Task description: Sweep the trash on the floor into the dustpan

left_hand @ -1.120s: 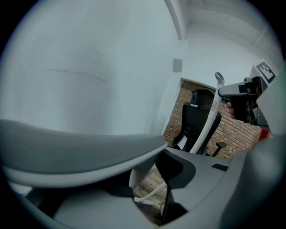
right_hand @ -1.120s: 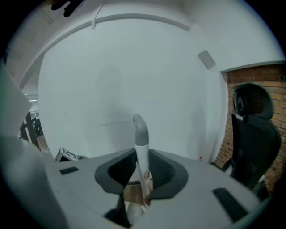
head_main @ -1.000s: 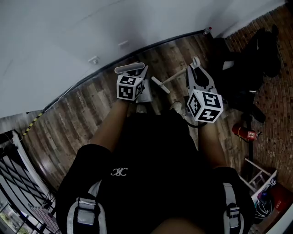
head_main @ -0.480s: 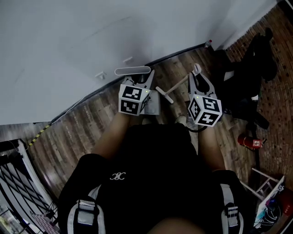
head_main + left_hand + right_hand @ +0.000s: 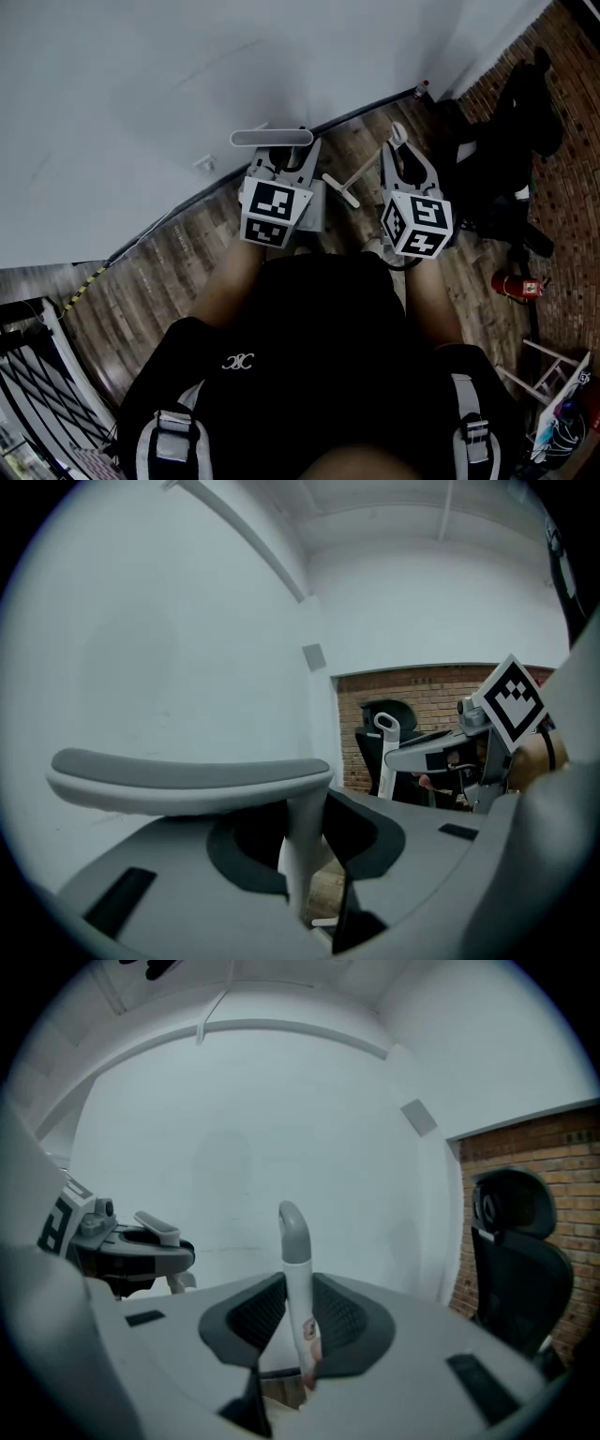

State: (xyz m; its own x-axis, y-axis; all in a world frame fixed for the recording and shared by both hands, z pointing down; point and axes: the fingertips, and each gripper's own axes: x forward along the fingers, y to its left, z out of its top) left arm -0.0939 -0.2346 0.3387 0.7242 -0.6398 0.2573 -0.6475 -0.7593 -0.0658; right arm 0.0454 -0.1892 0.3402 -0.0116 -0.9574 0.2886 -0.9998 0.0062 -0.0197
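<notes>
So, left gripper: jaws narrow, clamped on the white upright stem of the dustpan handle; the wide grey grip of that handle lies crosswise just above the jaws.
Right gripper: jaws narrow, closed on the broom handle, a white rod with a grey hooked cap that stands up beyond the pads.
Dustpan: grey pan low over the floor, just beside the left gripper's marker cube, on the side toward the right gripper.
White bar: T-shaped, between the two grippers; I cannot tell what it joins.
Trash: too dark to make out on the floor.
Floor: wooden planks, running along the foot of the white wall.
Person: dark top, both forearms stretched forward, one gripper in each hand, held side by side near the wall.
Office chair: black, to the right, against the brick wall.
Fire extinguisher: red, on the floor right of the right gripper, well apart from it.
</notes>
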